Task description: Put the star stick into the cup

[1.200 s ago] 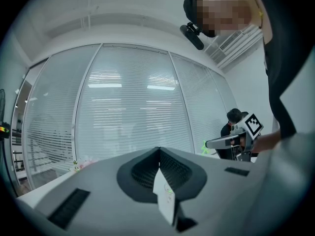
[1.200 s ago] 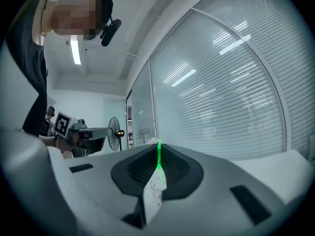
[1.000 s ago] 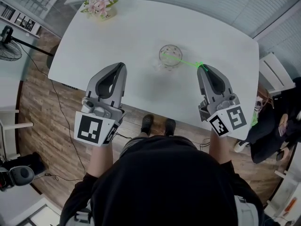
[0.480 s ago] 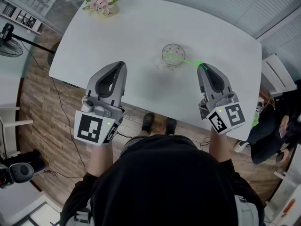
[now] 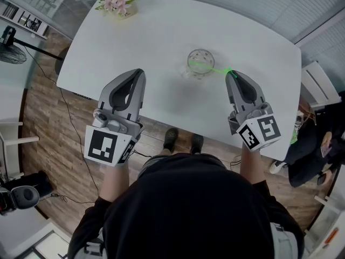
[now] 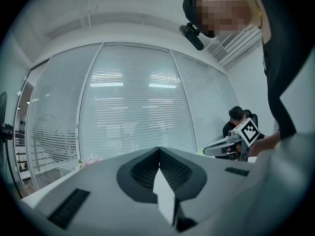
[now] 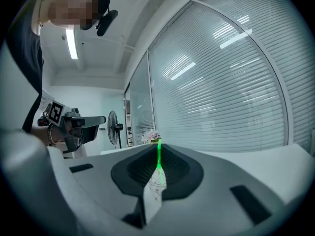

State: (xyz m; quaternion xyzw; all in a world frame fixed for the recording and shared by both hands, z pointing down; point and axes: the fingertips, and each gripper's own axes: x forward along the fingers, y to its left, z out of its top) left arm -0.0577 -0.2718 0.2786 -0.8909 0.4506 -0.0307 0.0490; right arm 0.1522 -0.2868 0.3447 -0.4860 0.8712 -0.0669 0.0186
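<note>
My right gripper (image 5: 228,73) has its jaws closed on the star stick (image 5: 207,68), pinching it at the near end. In the right gripper view the jaws (image 7: 158,149) meet on the thin green shaft (image 7: 159,157), which runs straight ahead out of the tips.

Stick's long axis, head view: near level. It runs from my right jaw tips toward the left and a little away from me, to the cup (image 5: 200,62). The far end lies across the cup's mouth and reaches its far-left rim. It looks to sit inside the glass, but from above I can't tell whether it is in or just over the rim. There is a brighter green blob right at the jaw tips; which end carries the star isn't clear.

The cup is clear glass and stands upright on the white desk (image 5: 161,36), toward the middle, just left of my right gripper's tips.

My left gripper (image 5: 140,72) is level over the near desk edge, well apart from the cup. Its jaws (image 6: 158,150) are closed together with nothing between them.

A flower pot (image 5: 116,3) sits at the desk's far-left corner, well apart from the cup. A seated person (image 5: 318,144) is off the desk's right side.
</note>
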